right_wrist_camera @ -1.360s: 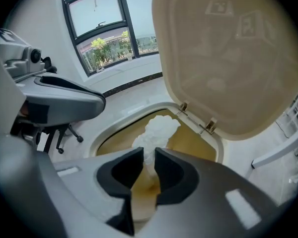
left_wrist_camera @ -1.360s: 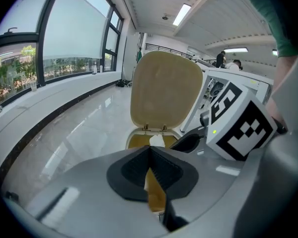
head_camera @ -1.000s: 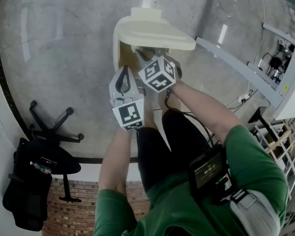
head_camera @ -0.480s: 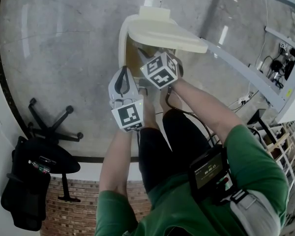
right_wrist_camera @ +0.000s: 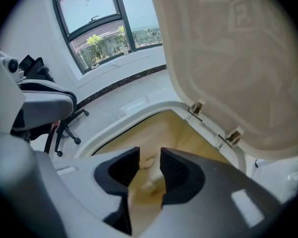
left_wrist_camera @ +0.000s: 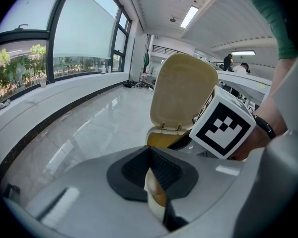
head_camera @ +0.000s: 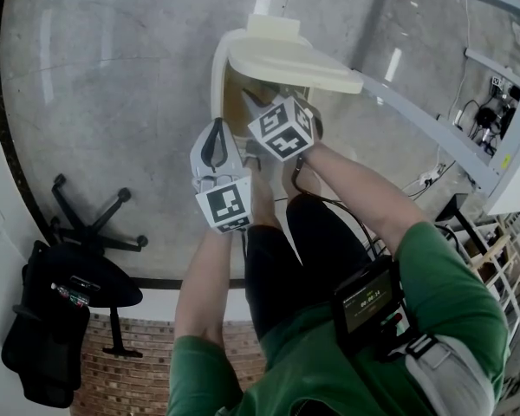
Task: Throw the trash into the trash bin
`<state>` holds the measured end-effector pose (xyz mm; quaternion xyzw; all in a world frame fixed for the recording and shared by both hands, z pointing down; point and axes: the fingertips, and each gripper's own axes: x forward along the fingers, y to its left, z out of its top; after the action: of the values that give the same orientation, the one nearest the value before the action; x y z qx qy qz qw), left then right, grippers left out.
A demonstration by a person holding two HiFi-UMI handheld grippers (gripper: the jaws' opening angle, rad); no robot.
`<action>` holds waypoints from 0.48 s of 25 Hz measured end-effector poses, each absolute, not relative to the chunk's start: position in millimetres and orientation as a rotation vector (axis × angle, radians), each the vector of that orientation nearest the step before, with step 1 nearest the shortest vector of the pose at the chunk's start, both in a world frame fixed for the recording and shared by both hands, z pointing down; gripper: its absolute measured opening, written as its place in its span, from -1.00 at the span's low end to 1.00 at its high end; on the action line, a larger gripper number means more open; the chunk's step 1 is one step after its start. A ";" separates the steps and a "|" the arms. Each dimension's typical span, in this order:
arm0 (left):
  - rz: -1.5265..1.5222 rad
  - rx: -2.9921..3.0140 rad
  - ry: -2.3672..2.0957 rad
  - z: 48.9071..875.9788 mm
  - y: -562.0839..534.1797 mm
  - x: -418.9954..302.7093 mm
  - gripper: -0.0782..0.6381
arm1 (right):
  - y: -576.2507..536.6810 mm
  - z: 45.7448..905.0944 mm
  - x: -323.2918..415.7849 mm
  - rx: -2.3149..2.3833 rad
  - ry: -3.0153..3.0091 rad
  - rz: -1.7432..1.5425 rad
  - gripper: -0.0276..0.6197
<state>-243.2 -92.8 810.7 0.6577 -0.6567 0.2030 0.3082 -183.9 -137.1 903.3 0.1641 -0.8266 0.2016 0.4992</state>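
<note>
A cream trash bin [head_camera: 217,69] stands on the floor with its lid [head_camera: 290,55] swung up. My right gripper [head_camera: 253,102] points steeply down into the bin's mouth. In the right gripper view this gripper [right_wrist_camera: 150,163] is open with nothing pressed between its pads. Below the gap, pale crumpled trash [right_wrist_camera: 148,162] shows inside the yellowish bin [right_wrist_camera: 139,115] under the raised lid [right_wrist_camera: 228,58]. My left gripper [head_camera: 217,128] hovers at the bin's near left side. In the left gripper view it [left_wrist_camera: 149,150] is shut, with nothing visibly held, and faces the bin's lid [left_wrist_camera: 184,90] and the right gripper's marker cube [left_wrist_camera: 222,129].
A black office chair [head_camera: 74,297] and a chair base [head_camera: 91,219] stand to the left on the grey floor. A long white desk edge [head_camera: 433,128] runs along the right. The person's legs [head_camera: 277,250] are just behind the bin. Windows [left_wrist_camera: 54,38] line the far wall.
The head view has shifted a little. Both grippers keep about the same place over the bin's near edge.
</note>
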 end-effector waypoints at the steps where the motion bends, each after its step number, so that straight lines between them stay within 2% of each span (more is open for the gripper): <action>1: 0.537 1.742 -1.737 808.0 -94.0 -243.2 -0.76 | -136.4 899.6 -183.0 0.396 -2.002 0.488 -0.53; 12: 0.531 1.806 -1.750 744.3 -115.1 -232.1 -0.76 | -137.5 814.4 -156.2 0.438 -2.059 0.488 -0.57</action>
<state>-232.1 -115.1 744.3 0.6741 -0.6532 0.1983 0.2821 -156.2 -137.5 814.4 0.1788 -0.8407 0.1991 0.4708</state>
